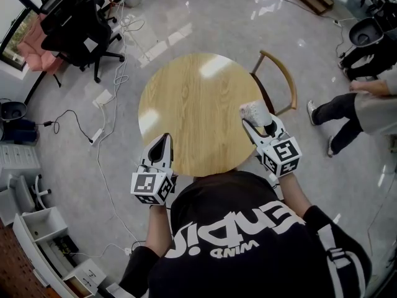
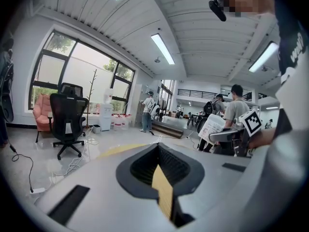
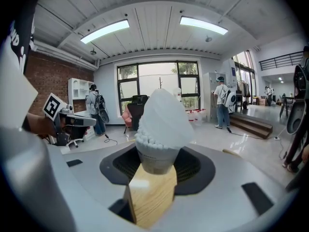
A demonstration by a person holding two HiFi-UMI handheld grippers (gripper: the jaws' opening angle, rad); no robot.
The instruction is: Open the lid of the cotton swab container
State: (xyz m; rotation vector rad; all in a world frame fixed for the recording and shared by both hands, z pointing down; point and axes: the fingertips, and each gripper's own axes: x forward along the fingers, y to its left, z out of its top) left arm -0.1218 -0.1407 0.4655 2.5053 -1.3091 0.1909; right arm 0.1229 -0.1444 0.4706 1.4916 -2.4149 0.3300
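Observation:
The cotton swab container [image 3: 161,129] is a small clear cup with a ring of white swab heads and a white domed lid [image 3: 162,112] sitting on top. It stands upright between the jaws of my right gripper [image 3: 157,170], which is shut on its lower part. In the head view the container [image 1: 252,110] is at the right edge of the round wooden table [image 1: 195,113], with my right gripper [image 1: 256,123] around it. My left gripper [image 1: 163,143] hovers at the table's near left edge, shut and empty. In its own view the left gripper [image 2: 158,153] has its jaws together.
A wooden chair [image 1: 280,79] stands behind the table at the right. A person [image 1: 356,110] stands on the floor to the right. A black office chair [image 1: 77,33] and loose cables [image 1: 108,98] lie at the left, with white shelving [image 1: 37,228] lower left.

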